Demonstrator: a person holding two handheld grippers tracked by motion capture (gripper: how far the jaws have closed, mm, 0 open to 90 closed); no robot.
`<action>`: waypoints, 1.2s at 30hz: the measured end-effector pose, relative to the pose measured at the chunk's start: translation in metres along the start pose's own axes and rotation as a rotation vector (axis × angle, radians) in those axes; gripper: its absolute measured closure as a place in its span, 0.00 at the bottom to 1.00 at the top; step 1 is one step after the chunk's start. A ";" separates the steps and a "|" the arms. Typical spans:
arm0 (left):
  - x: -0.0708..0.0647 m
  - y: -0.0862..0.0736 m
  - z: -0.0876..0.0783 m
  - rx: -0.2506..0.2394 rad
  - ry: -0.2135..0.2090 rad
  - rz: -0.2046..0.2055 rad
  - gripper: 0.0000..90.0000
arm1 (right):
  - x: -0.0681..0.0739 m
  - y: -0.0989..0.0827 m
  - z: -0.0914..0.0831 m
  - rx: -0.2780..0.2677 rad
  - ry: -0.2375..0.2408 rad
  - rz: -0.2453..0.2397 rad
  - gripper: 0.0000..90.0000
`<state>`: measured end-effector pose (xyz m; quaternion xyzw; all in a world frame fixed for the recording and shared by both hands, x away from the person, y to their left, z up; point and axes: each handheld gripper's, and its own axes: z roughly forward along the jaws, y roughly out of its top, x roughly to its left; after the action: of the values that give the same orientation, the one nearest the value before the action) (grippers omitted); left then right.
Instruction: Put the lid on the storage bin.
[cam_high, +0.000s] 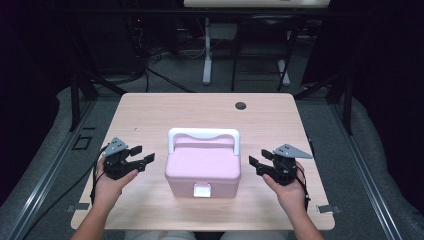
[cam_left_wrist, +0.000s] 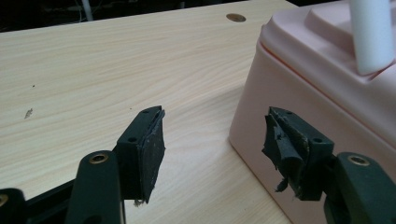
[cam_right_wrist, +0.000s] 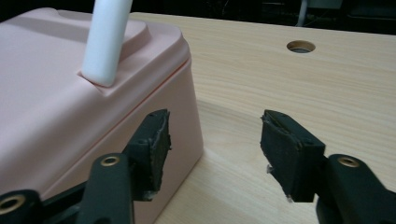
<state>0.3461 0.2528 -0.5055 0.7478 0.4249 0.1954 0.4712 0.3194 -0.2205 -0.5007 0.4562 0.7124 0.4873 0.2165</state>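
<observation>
Both hand-held grippers, left (cam_high: 141, 155) and right (cam_high: 260, 160), are gaping empty, flanking the pink box (cam_high: 202, 170) on the counter (cam_high: 150, 115).

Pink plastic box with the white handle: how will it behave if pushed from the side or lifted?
The pink plastic lidded box looks rigid, so it probably won't flex. Its broad flat base on the wooden table suggests it slides rather than tips. The smooth, rounded walls may be slippery; the upright white handle seems the surer grip.

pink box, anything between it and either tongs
Nothing visible: bare table lies between the pink box and the open left tongs, and likewise the open right tongs on its other side.
</observation>
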 end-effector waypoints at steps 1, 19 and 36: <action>0.000 -0.001 0.001 0.007 0.002 0.007 0.41 | -0.001 0.000 0.000 0.003 0.000 -0.001 0.45; -0.004 -0.017 0.016 0.107 -0.050 0.035 0.32 | -0.011 -0.017 0.010 0.082 -0.055 -0.012 0.31; 0.003 -0.027 0.023 0.135 -0.056 -0.032 0.32 | -0.007 -0.030 0.022 0.149 -0.109 -0.073 0.28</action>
<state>0.3518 0.2483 -0.5405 0.7762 0.4355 0.1380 0.4345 0.3265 -0.2183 -0.5376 0.4706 0.7500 0.3991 0.2380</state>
